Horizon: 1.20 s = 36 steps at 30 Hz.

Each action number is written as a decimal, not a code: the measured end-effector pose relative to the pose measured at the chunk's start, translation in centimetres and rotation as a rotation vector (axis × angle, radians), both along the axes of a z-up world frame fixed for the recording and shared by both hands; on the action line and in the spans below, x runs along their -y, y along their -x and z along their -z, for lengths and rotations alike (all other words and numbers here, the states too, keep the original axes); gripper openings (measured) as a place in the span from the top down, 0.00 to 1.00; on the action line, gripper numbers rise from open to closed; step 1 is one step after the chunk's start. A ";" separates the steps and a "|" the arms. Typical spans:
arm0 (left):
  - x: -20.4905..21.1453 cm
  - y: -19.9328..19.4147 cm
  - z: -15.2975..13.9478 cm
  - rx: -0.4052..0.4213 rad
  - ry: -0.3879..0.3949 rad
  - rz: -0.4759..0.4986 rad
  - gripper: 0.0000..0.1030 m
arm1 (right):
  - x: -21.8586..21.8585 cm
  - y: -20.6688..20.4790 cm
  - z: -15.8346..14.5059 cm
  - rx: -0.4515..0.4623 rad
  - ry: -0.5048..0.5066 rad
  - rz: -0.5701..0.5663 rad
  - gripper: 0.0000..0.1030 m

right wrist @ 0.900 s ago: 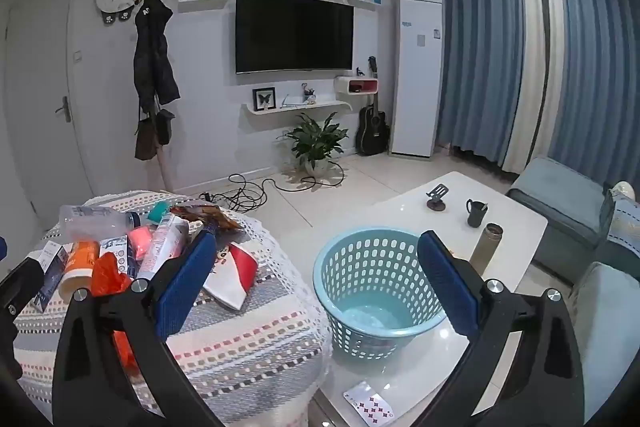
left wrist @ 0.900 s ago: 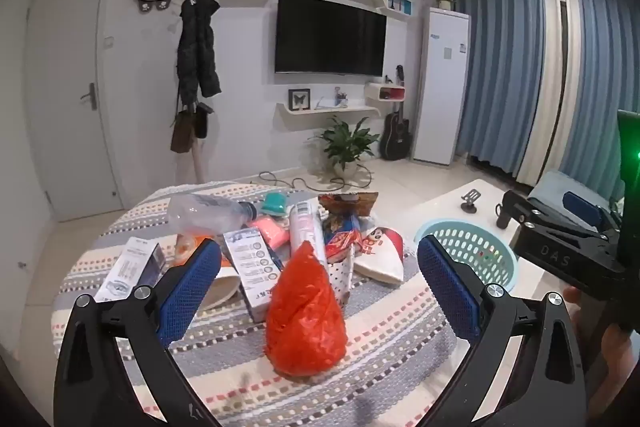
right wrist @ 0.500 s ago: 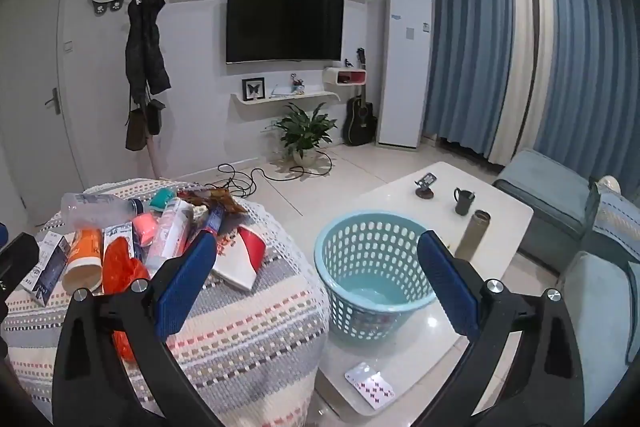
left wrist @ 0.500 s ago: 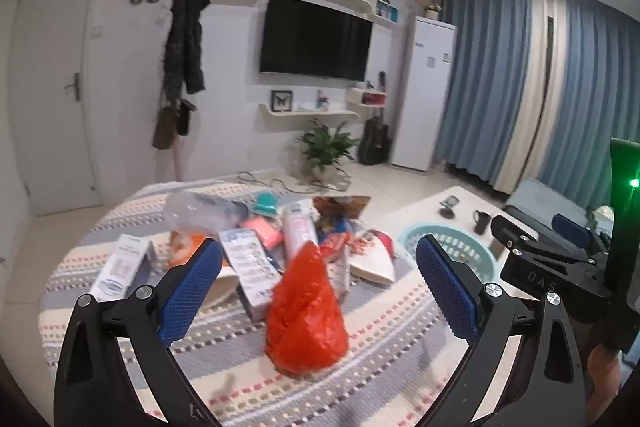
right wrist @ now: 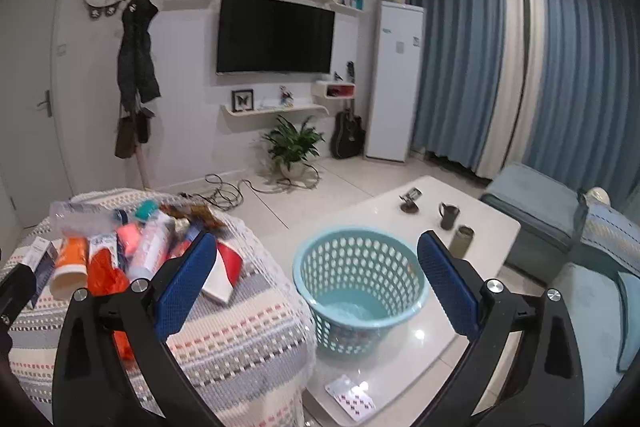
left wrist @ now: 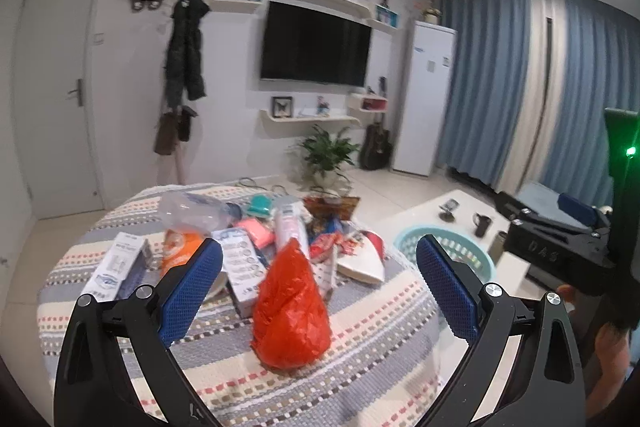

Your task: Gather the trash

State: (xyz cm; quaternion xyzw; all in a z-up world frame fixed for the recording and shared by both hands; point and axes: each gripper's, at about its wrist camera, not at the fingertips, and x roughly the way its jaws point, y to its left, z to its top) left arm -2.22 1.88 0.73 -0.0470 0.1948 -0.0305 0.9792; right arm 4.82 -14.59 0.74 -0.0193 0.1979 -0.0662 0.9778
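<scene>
Both cameras have tilted upward since earlier; the left gripper (left wrist: 318, 283) and right gripper (right wrist: 316, 277) hang spread and empty. Trash, including a red bag (left wrist: 290, 311), lies piled on the striped table (left wrist: 360, 367); the basket (right wrist: 360, 291) holds nothing, collection unstarted.

Bare cloth fronts red bag (left wrist: 290, 303) (boxes crowd behind).
</scene>
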 end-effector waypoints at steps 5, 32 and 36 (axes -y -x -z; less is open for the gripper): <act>0.0 0.2 0.2 0.011 0.027 -0.082 0.08 | 0.2 -0.9 -0.6 0.035 0.013 -0.058 0.07; -3.4 -0.5 2.8 -0.071 0.036 -0.184 0.08 | 0.5 -4.8 3.4 -0.046 -0.043 -0.108 0.24; -3.1 -0.6 2.8 -0.074 0.034 -0.164 0.08 | 0.4 -4.8 3.4 -0.050 -0.037 -0.109 0.24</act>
